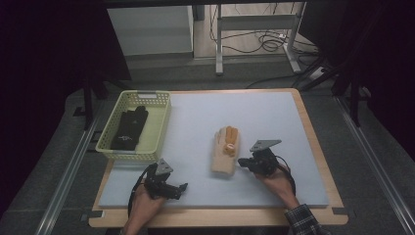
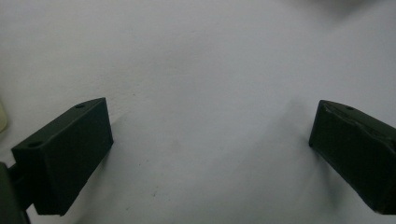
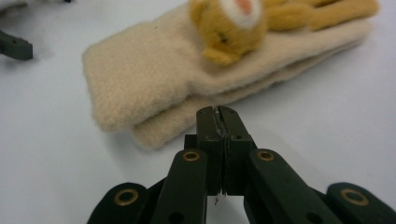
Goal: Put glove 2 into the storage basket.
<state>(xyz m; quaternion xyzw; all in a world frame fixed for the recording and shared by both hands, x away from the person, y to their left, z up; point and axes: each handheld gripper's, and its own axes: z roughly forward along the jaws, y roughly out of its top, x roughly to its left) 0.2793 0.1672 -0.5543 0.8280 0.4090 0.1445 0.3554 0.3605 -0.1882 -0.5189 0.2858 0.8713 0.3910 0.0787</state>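
A cream fleece mitten (image 1: 222, 159) with an orange and white bear figure (image 1: 229, 142) on it lies in the middle of the pale blue mat (image 1: 264, 122). My right gripper (image 1: 241, 162) sits just right of the mitten's near end. In the right gripper view its jaws (image 3: 218, 112) are shut flat against each other with nothing between them. Their tips stop just short of the edge of the mitten (image 3: 149, 70). My left gripper (image 1: 182, 188) rests near the mat's front left. Its jaws (image 2: 210, 135) stand wide open over bare mat.
A yellow plastic basket (image 1: 159, 128) stands at the mat's left edge with a black glove (image 1: 129, 128) inside. The mat lies on a wooden board (image 1: 320, 156). A tip of the left gripper (image 3: 16, 46) shows beyond the mitten in the right gripper view.
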